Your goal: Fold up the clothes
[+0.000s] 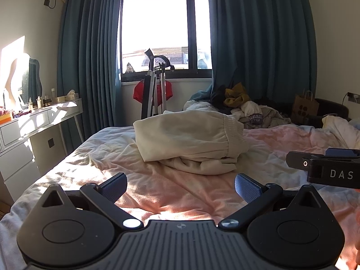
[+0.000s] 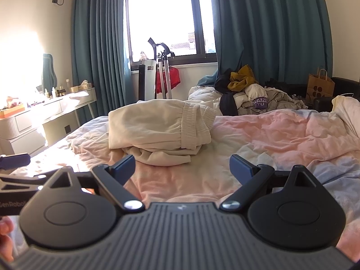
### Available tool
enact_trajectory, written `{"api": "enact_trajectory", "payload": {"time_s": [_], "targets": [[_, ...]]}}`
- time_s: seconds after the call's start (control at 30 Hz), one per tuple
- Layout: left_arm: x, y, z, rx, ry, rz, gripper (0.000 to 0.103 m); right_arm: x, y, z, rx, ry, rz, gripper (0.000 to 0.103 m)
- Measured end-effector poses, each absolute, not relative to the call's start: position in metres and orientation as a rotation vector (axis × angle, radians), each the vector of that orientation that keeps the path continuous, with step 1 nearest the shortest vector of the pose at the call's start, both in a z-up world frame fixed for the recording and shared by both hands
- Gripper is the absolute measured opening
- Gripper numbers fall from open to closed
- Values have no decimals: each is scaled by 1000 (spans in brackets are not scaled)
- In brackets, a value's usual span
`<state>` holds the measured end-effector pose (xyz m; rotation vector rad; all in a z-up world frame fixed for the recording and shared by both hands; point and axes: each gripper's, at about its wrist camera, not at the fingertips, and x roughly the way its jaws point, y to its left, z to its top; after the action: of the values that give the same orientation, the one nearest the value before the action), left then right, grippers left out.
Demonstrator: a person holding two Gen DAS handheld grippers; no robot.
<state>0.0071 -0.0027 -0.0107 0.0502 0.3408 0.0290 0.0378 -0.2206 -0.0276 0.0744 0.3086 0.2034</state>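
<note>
Here, both tongs, left tongs point(image 1: 181, 185) and right tongs point(image 2: 181, 166), apart, folded cream garment point(image 1: 186, 139) ahead, "GenRobot" lettering only rightward.

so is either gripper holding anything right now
Nothing is held. The left gripper and right gripper both have open jaws, short of the folded cream garment on the bed.

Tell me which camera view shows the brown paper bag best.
The right wrist view: the paper bag shows whole, with both handles and its dark print, sunlit. The left wrist view shows the same bag darker, in shadow, its print fainter.
</note>
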Motion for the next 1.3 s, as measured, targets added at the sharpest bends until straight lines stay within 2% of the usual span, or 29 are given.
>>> {"api": "enact_trajectory", "payload": {"time_s": [0.7, 0.83, 1.0, 1.3], "targets": [[11, -4, -15, 68, 388, 26, 103, 40, -219, -31, 89, 323, 185, 92], [20, -10, -12, 124, 341, 91, 103, 41, -226, -31, 113, 340, 130, 92], [66, -32, 2, 150, 375, 13, 103, 50, -244, -38, 185, 384, 54, 92], [210, -102, -3, 220, 386, 10, 101, 66, -261, -49, 172, 439, 0, 92]]}}
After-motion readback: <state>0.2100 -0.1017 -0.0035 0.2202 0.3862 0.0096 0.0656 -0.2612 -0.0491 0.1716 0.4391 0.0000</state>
